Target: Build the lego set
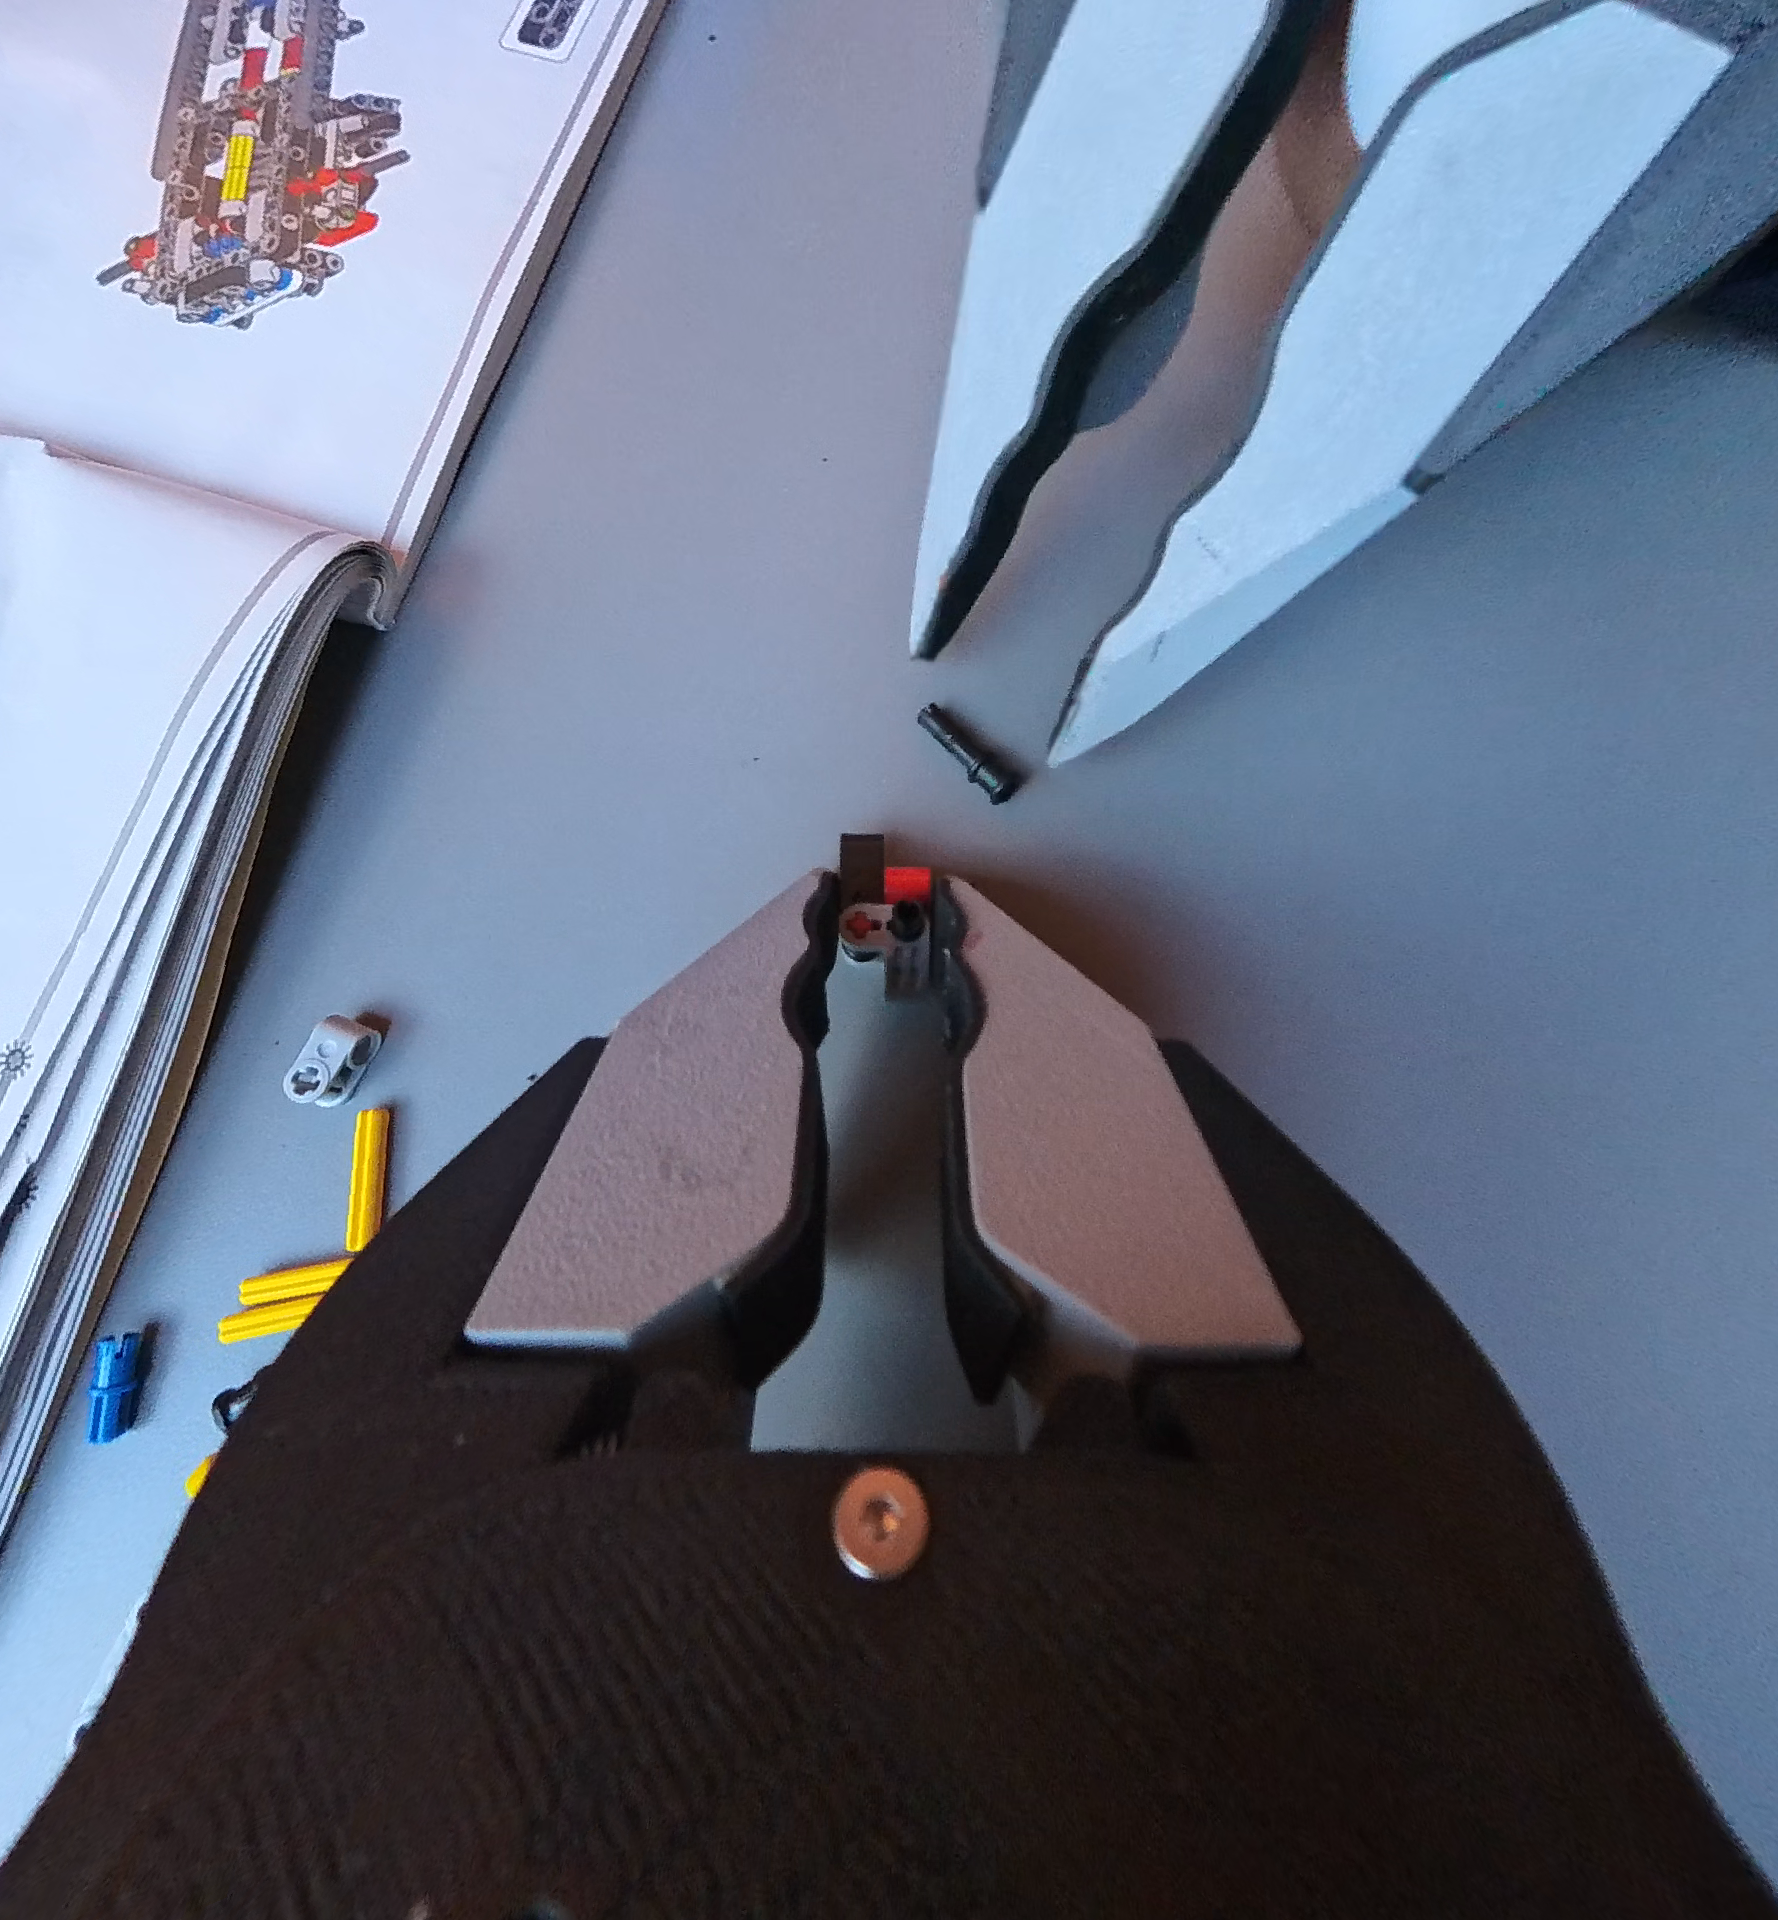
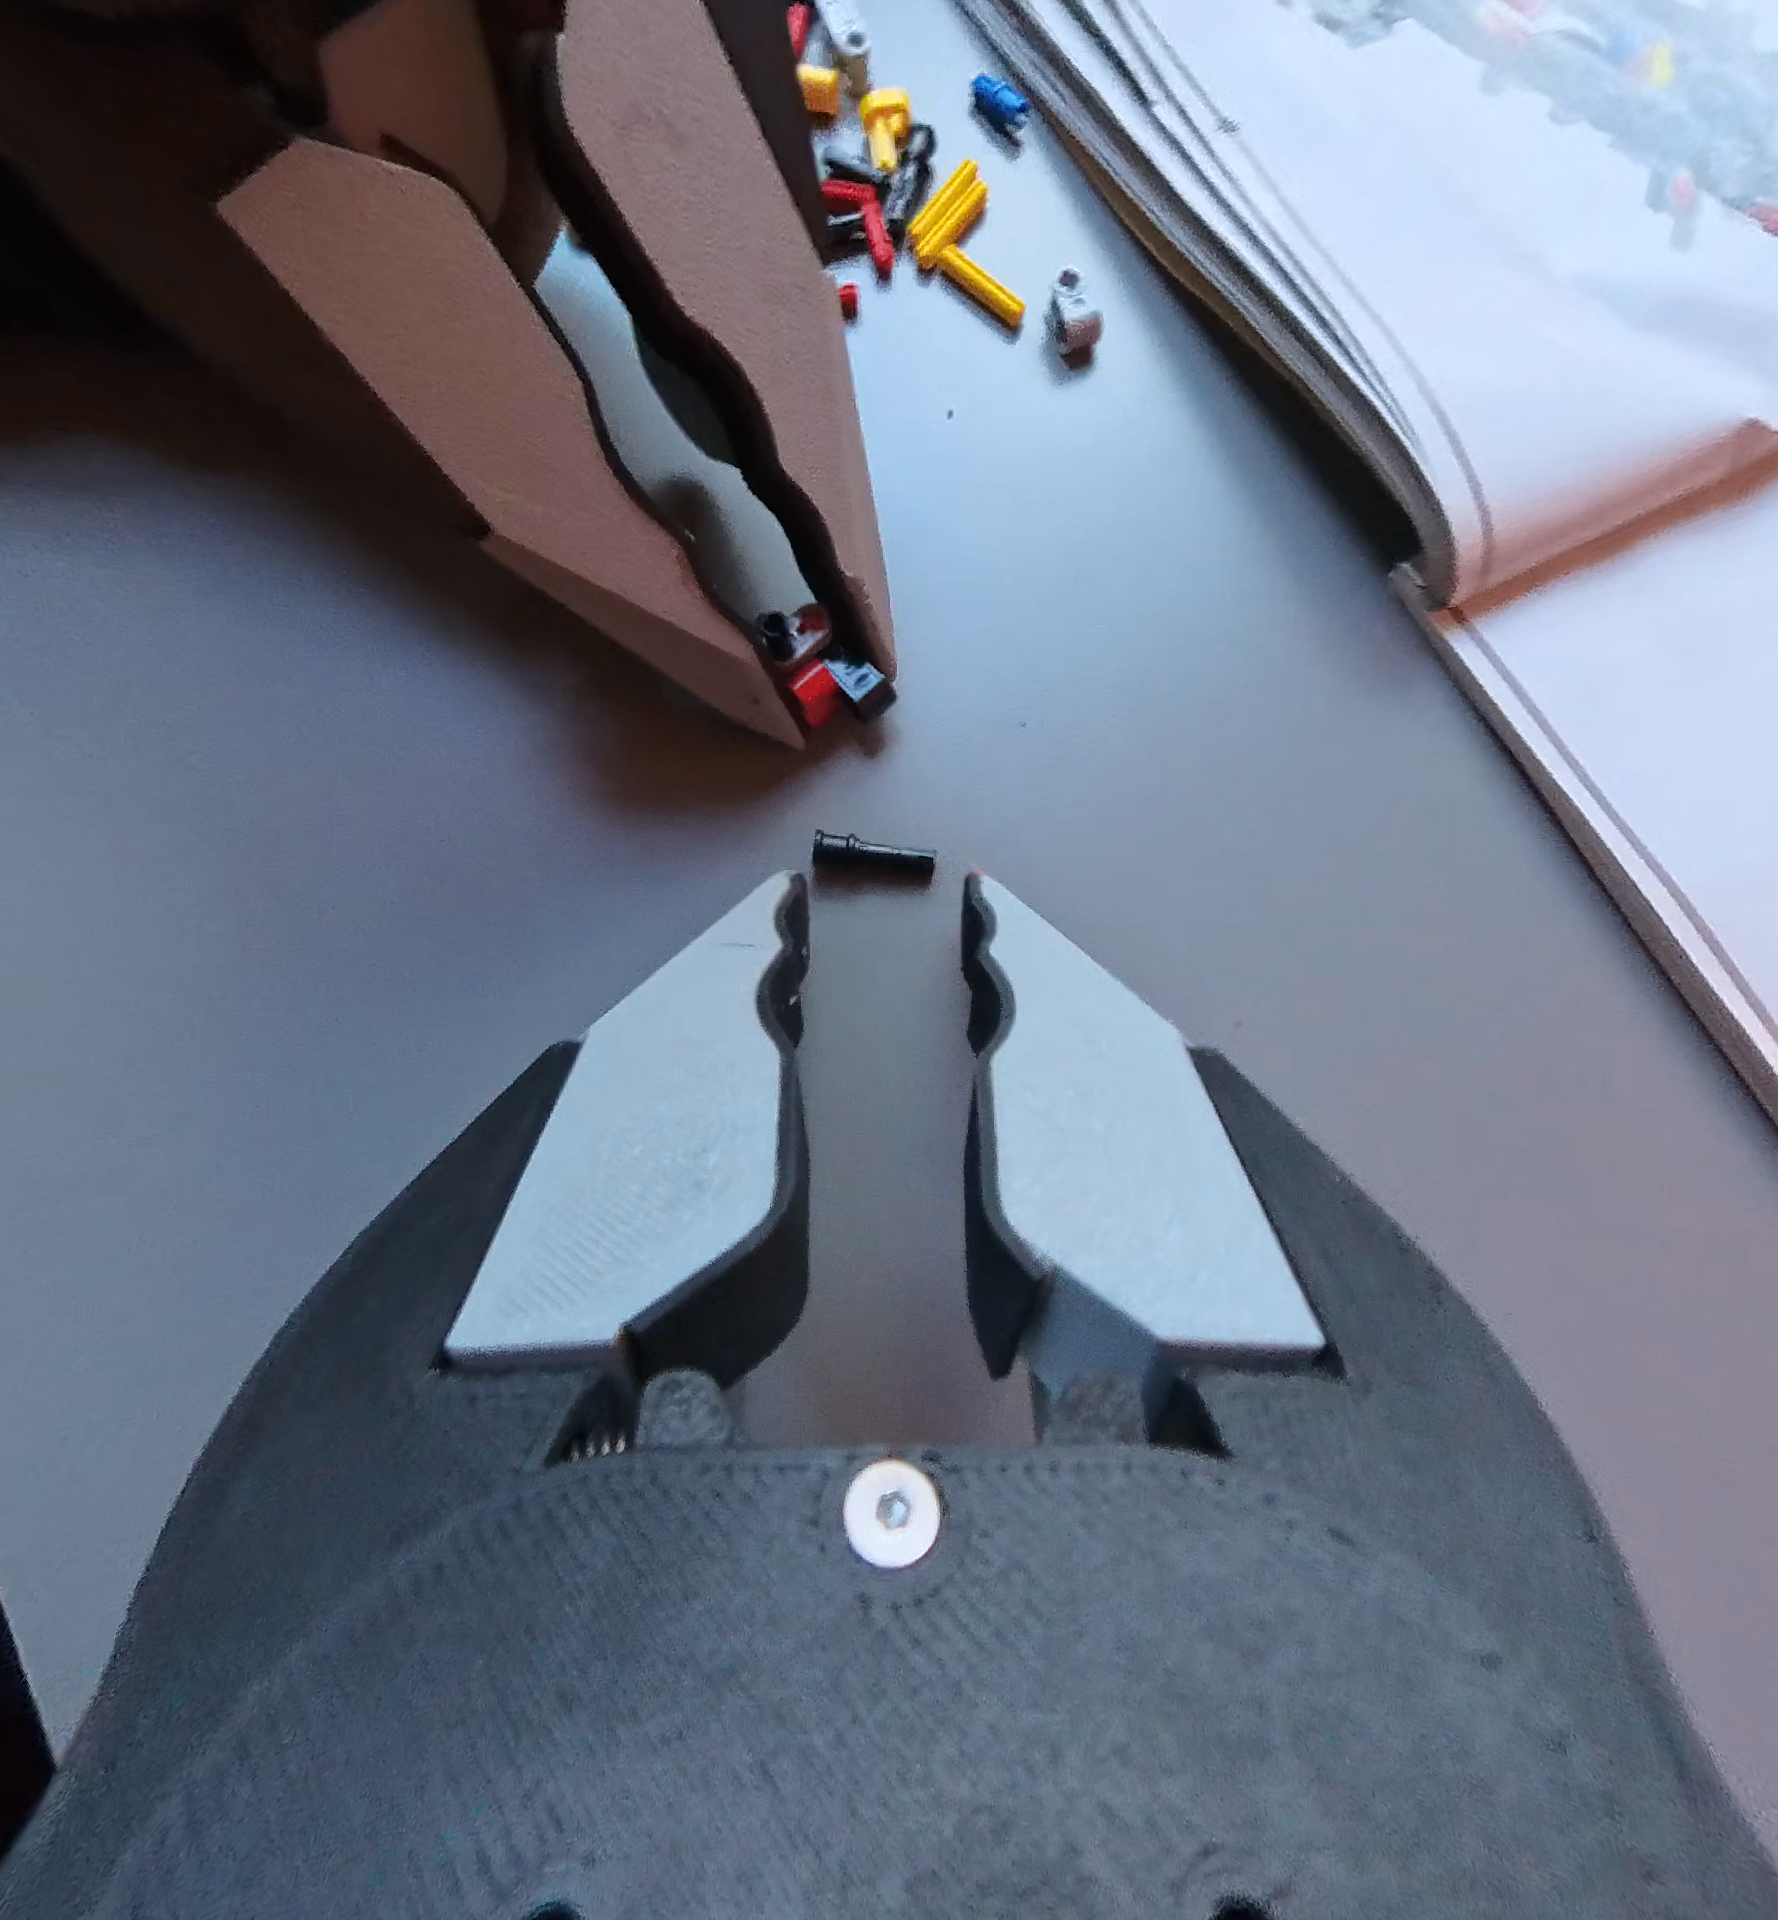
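My left gripper (image 1: 887, 883) is shut on a small brick assembly (image 1: 890, 914) of grey, red and black parts, held at its fingertips low over the grey table (image 1: 656, 675). The assembly also shows in the right wrist view (image 2: 825, 675), clamped between the left fingers. A black pin (image 1: 966, 753) lies on the table between the two grippers. My right gripper (image 2: 885, 883) is open and empty, its tips just behind the pin (image 2: 872, 857) without touching it. The right gripper also shows in the left wrist view (image 1: 999, 696).
An open instruction booklet (image 1: 137, 520) lies at the left, and at the right in the right wrist view (image 2: 1539, 312). Loose pieces lie beside it: a grey connector (image 1: 332, 1060), yellow axles (image 1: 365, 1179), a blue pin (image 1: 116, 1387), and several red, yellow and black parts (image 2: 895, 177). The tips of both grippers are at nearly the same place.
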The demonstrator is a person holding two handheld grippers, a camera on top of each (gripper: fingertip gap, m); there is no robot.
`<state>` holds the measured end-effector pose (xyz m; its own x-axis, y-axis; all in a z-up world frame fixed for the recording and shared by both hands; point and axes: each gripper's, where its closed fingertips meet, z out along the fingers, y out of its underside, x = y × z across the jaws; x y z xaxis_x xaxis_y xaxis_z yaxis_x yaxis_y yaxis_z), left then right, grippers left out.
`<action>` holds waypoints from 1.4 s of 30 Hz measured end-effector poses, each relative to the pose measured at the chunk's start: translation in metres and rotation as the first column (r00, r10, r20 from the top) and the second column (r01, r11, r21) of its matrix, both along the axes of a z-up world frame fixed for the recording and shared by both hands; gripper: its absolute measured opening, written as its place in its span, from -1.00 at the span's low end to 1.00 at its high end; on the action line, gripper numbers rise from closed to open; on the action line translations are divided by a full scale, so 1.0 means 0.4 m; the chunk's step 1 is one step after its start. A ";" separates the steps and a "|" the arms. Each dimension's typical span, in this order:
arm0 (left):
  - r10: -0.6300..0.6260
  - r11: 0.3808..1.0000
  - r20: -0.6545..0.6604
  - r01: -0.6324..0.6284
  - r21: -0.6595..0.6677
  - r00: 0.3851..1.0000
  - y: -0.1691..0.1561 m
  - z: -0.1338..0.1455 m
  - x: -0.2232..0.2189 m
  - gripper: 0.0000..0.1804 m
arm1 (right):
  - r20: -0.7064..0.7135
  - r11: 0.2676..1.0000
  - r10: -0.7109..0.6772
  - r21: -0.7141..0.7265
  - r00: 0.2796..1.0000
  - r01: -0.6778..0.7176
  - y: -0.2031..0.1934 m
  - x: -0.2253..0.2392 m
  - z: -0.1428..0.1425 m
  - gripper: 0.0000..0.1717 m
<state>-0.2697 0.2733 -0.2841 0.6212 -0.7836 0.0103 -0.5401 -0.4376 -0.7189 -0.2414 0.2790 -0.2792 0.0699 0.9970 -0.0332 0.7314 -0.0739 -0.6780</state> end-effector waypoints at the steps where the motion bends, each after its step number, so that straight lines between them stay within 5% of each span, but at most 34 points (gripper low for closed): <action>1: 0.002 1.000 -0.001 -0.002 0.000 1.000 0.000 0.000 0.000 -0.83 | -0.016 1.000 -0.023 0.000 1.000 0.023 -0.003 -0.002 0.004 -0.70; 9: 0.010 1.000 0.000 -0.010 -0.002 1.000 0.000 0.000 0.000 -0.83 | -0.039 0.990 -0.135 -0.032 0.990 0.134 0.000 -0.013 -0.003 -0.68; 20: 0.012 1.000 0.001 -0.012 -0.002 1.000 0.000 0.000 0.001 -0.83 | -0.046 0.992 -0.124 -0.012 0.991 0.124 -0.003 -0.020 -0.012 -0.77; 32: -0.065 0.998 0.017 0.065 -0.018 0.998 -0.016 0.001 0.005 -0.84 | -0.106 0.979 0.197 0.066 0.975 -0.191 -0.058 -0.050 0.008 -0.77; 42: -0.105 0.994 0.017 0.105 -0.017 0.994 -0.030 0.000 0.014 -0.83 | -0.087 0.972 0.222 0.097 0.971 -0.213 -0.066 -0.060 -0.007 -0.77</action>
